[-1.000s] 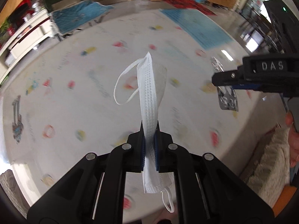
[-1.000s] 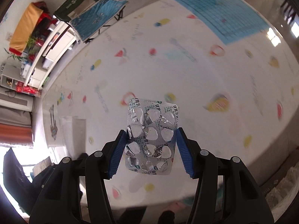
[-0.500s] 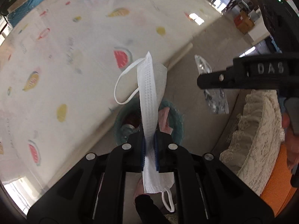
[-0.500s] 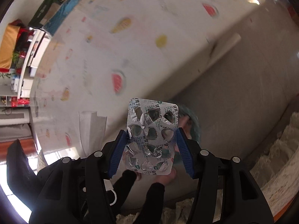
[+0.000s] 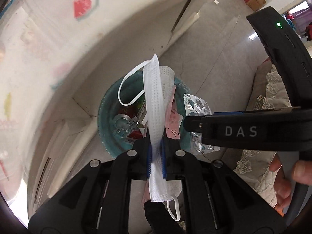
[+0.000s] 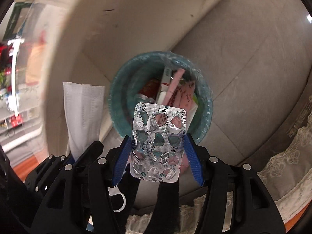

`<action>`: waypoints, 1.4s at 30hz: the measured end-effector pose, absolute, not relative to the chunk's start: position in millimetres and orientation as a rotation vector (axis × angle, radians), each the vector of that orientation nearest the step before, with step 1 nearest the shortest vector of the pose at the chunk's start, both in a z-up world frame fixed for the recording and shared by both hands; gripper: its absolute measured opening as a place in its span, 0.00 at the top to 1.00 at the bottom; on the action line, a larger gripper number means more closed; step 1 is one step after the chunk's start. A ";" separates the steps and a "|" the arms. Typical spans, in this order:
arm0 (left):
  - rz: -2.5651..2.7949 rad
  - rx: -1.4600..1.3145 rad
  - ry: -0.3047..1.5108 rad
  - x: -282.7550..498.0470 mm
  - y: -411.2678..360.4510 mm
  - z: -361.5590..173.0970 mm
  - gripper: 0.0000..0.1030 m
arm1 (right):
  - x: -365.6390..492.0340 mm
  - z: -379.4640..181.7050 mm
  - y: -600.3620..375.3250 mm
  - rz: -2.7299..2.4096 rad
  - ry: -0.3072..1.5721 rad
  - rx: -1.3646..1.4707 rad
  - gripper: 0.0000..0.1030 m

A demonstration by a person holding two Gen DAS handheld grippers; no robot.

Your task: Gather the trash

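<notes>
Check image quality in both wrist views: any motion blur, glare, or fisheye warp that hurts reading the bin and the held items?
Left wrist: tablecloth smeared by motion; mask in the left tongs and trash bin sharp; glare on floor tiles. Right wrist: blister pack crisp in the right tongs, foil glints; shelves blurred, edges bowed.

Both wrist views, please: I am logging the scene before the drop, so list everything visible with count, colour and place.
Face mask: one, white, clamped in left gripper above the bin.
Blister pack: one, silver, emptied, between right gripper's fingers over the bin.
Trash bin: one, teal, on the floor, holding red, pink and white rubbish.
Floor: grey tiles.
Lace cover: cream, at right.
Left gripper: black, blue pads.
Right gripper: black, blue pads.
Hand: one, behind right gripper.
</notes>
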State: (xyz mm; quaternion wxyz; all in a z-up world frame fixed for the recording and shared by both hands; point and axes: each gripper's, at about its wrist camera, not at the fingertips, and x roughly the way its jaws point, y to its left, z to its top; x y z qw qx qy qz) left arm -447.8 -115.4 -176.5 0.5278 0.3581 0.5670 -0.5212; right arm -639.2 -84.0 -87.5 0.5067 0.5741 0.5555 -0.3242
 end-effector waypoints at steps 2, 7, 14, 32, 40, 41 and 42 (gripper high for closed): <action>-1.239 0.879 1.360 -447.8 -119.6 -187.3 0.92 | -642.4 -98.8 -85.5 -0.798 1.344 1.394 0.44; -1.238 0.956 1.369 -458.0 -124.7 -212.5 0.75 | -648.6 -124.9 -85.6 -0.801 1.384 1.420 0.42; -1.202 0.955 1.358 -454.5 -124.8 -214.4 0.58 | -648.8 -129.5 -86.2 -0.786 1.421 1.412 0.34; -1.226 0.633 1.282 -390.2 -102.3 -85.0 0.38 | -608.0 18.9 -133.8 -0.735 1.224 1.161 0.21; -1.033 0.431 1.226 -289.6 -64.9 -25.2 0.16 | -484.8 86.5 -149.1 -0.585 1.217 0.976 0.15; -0.996 0.411 1.218 -272.9 -57.4 -21.0 0.15 | -457.6 90.7 -147.2 -0.554 1.228 0.942 0.15; -0.955 0.383 1.202 -250.0 -47.1 -14.5 0.15 | -437.9 94.0 -145.3 -0.532 1.233 0.918 0.15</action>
